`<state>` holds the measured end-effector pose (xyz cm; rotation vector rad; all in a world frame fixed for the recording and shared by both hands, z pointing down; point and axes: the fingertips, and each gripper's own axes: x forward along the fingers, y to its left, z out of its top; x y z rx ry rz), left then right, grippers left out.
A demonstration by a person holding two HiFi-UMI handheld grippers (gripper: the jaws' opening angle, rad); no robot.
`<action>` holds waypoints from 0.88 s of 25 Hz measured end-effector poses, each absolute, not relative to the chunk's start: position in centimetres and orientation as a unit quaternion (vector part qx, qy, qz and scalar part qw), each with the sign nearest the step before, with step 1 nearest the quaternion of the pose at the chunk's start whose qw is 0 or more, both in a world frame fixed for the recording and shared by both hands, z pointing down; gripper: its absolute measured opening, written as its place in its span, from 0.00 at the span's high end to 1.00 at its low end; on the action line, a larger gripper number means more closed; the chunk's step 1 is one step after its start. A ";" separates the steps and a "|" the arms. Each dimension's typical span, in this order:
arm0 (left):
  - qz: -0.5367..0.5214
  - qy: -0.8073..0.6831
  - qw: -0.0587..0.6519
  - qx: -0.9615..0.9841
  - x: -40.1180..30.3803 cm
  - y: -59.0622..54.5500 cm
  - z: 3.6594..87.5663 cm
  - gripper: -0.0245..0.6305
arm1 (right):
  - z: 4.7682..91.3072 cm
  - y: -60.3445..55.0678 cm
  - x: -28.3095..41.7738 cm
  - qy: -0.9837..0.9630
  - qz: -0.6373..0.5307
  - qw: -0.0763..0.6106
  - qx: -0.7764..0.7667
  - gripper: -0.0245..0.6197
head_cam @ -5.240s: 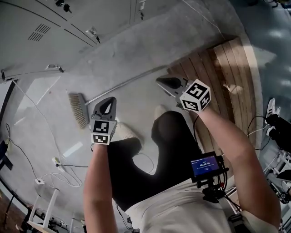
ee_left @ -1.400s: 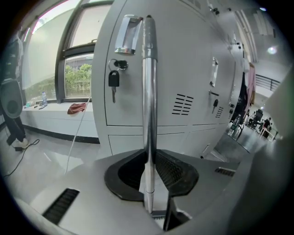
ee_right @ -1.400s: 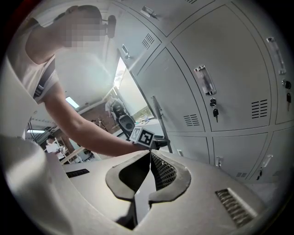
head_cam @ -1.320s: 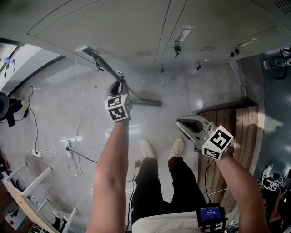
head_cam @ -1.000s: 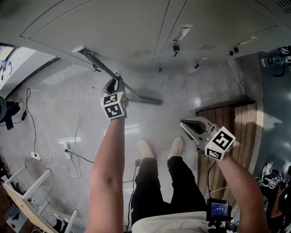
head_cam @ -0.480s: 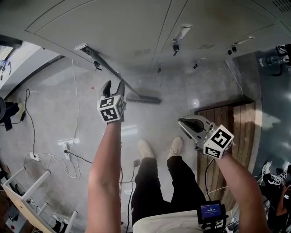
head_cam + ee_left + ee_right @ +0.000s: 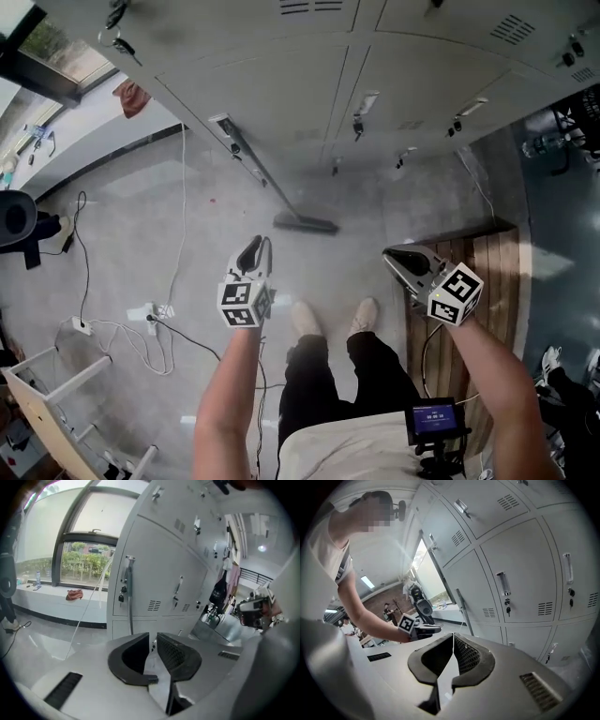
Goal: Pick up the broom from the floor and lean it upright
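Left gripper (image 7: 255, 246) withdrawn well clear, jaws closing empty, broom (image 7: 306, 223) against lockers (image 7: 281, 75)

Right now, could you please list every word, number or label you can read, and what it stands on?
None can be read.
Small screen at the person's waist: lit characters, too small to read.
Left cube and right cube: black-and-white square patterns only, no letters.

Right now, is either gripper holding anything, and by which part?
Nothing: left gripper jaws closing on air, right gripper shut, empty; broom leans against the lockers.
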<state>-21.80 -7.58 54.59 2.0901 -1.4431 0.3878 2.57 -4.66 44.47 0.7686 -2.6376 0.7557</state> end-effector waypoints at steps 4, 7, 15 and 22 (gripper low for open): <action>0.143 -0.503 0.272 0.808 -20.8 -1.8 48.7 0.92 | 40.0 -2.7 5.0 -0.914 0.256 0.131 0.288 0.94; 0.120 -0.484 0.272 0.823 -19.9 1.2 43.8 0.93 | 36.6 -1.4 6.9 -0.913 0.246 0.121 0.302 0.94; 0.077 -0.487 0.260 0.830 -18.0 8.2 33.1 0.94 | 29.8 3.6 11.0 -0.914 0.225 0.097 0.323 0.94; 0.103 -0.493 0.230 0.833 -16.0 12.0 28.9 0.94 | 25.1 7.1 13.1 -0.920 0.223 0.054 0.319 0.94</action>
